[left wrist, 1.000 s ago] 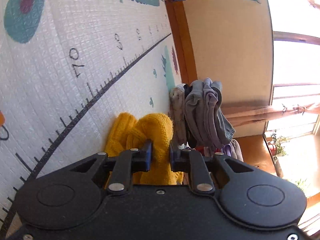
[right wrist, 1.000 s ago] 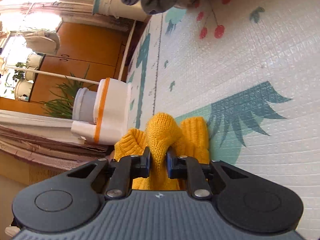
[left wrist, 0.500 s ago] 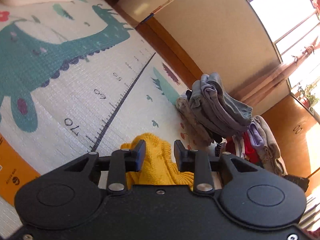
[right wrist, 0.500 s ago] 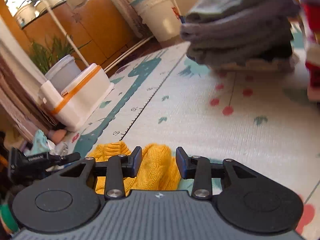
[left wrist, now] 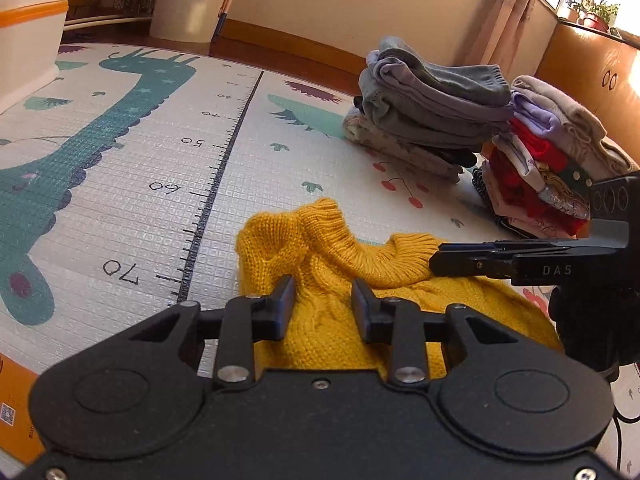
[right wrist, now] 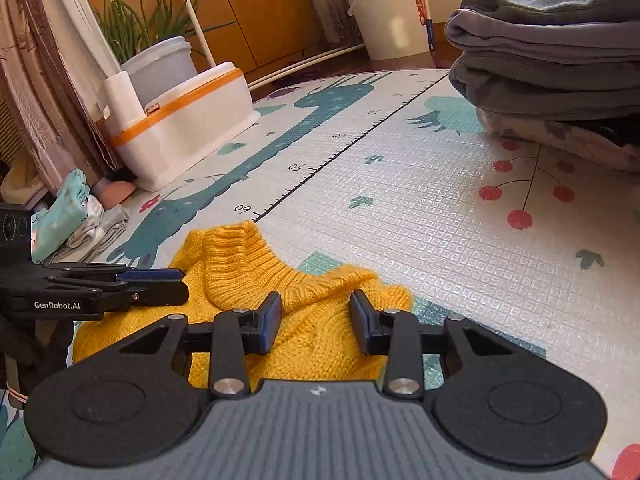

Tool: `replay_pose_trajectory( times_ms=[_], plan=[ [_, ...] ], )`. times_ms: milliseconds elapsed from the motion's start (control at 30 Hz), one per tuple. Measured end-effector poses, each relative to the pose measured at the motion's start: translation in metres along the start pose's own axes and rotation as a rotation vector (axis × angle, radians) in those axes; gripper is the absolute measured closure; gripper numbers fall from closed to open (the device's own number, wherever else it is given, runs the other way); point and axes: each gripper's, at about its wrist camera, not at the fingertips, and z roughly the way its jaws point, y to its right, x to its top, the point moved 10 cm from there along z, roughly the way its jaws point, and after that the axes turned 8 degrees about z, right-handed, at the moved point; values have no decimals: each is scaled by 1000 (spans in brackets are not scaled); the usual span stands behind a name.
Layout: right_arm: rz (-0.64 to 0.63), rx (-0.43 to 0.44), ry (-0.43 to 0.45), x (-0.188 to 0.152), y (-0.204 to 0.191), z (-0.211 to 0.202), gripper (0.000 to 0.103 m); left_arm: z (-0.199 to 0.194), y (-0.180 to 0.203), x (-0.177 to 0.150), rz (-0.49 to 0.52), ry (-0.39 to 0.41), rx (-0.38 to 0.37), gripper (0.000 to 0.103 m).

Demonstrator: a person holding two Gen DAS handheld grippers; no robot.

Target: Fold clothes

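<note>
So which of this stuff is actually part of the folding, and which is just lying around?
Part of the job:
yellow knitted sweater
left claw, open
right claw, open
grey folded stack
red and lilac stack

Just lying about:
white bucket
orange-trimmed white box
potted plant

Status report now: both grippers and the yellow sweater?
Left gripper open, right gripper open. Yellow knitted sweater lies bunched on patterned foam mat, released. Folded grey clothes stack stands apart behind.

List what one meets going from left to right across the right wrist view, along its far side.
Plant → white pot → storage box → bucket → grey clothes stack.
</note>
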Motion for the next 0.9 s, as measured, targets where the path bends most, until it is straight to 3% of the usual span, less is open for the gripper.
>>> replay_pose_trajectory(
  times_ms=[67, 133, 200, 300, 433, 567, 667, 767, 900],
  plan=[
    [6, -1, -8, 1, -3, -1, 65, -9, 6, 13, 32, -11, 11, 72],
    [18, 2, 27, 13, -7, -16, 67, -29, 19, 27, 74, 47, 7, 72],
    [-54, 2, 72, 14, -21, -38, 65, -45, 31, 30, 104, 74, 10, 72],
    [-215, 6, 85, -2, -48, -64, 65, -53, 46, 10, 166, 54, 33, 72],
    [-319, -1, 53, -36, -66, -69, 67, -47, 48, -20, 143, 23, 50, 72],
    [-294, -20, 0, -59, -53, -54, 67, -34, 45, -30, 168, 5, 35, 71],
    [-251, -3, -7, -59, -48, -50, 66, -30, 39, -33, 148, 4, 14, 68],
    [-222, 0, -16, -59, -46, -46, 66, -29, 41, -37, 194, 15, 33, 68],
    [-212, -17, -22, -60, -47, -48, 65, -34, 42, -24, 149, -21, 48, 68]
  ],
)
